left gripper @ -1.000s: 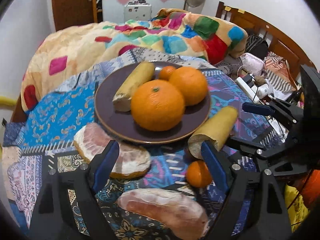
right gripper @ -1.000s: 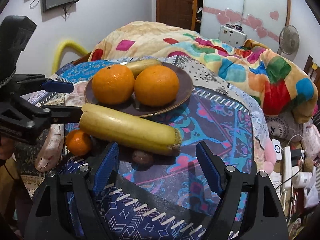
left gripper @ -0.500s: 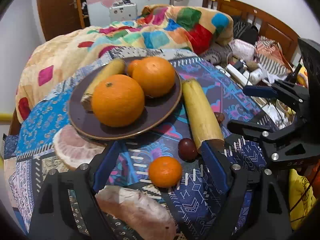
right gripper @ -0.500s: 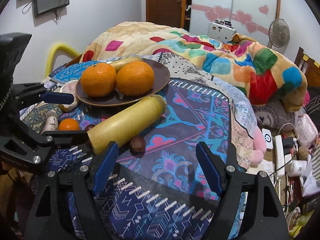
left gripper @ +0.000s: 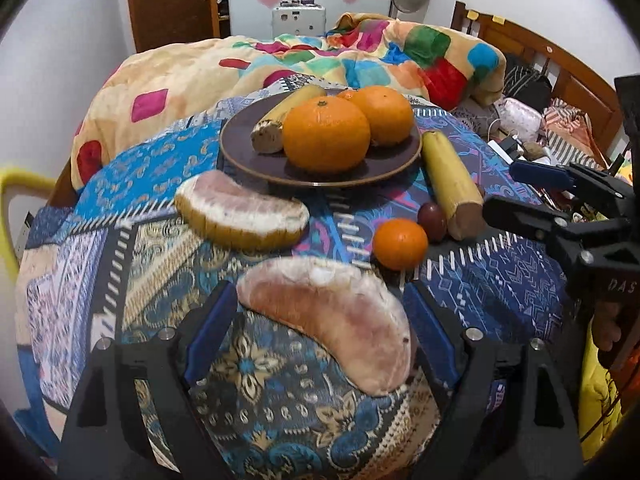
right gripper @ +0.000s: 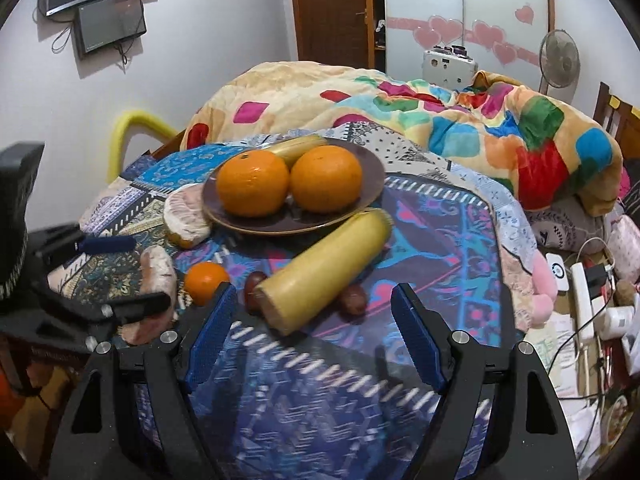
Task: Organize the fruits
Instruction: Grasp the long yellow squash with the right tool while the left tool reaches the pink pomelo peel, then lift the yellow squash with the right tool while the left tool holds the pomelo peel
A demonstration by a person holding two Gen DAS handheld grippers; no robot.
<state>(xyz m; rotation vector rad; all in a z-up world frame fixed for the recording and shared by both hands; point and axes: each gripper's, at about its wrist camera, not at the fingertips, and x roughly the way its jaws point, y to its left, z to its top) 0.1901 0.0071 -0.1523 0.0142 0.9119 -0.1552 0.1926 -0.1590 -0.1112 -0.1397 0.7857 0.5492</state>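
Note:
A dark plate [left gripper: 248, 148] [right gripper: 372, 176] holds two large oranges [left gripper: 326, 134] [right gripper: 252, 182], a banana piece [left gripper: 280, 120] and a small orange behind. A second banana piece [left gripper: 450, 184] [right gripper: 324, 264] lies on the cloth right of the plate. A small orange [left gripper: 400, 243] [right gripper: 205, 276] and a dark round fruit [left gripper: 432, 220] [right gripper: 253, 288] lie beside it. Two pomelo segments [left gripper: 240, 214] [left gripper: 336, 316] lie on the cloth. My left gripper [left gripper: 316, 332] is open around the near segment. My right gripper [right gripper: 312, 332] is open, just before the banana's cut end.
A patchwork quilt [left gripper: 280, 60] is heaped behind the plate. A second dark fruit [right gripper: 354, 300] lies right of the banana. Power strips and cables [right gripper: 584, 292] clutter the right side. A yellow chair back [right gripper: 124, 128] stands at the left.
The left gripper has pulled back and swung left, so the near pomelo segment now lies between its fingers. The right gripper has backed off slightly; the loose banana lies still beside the plate.

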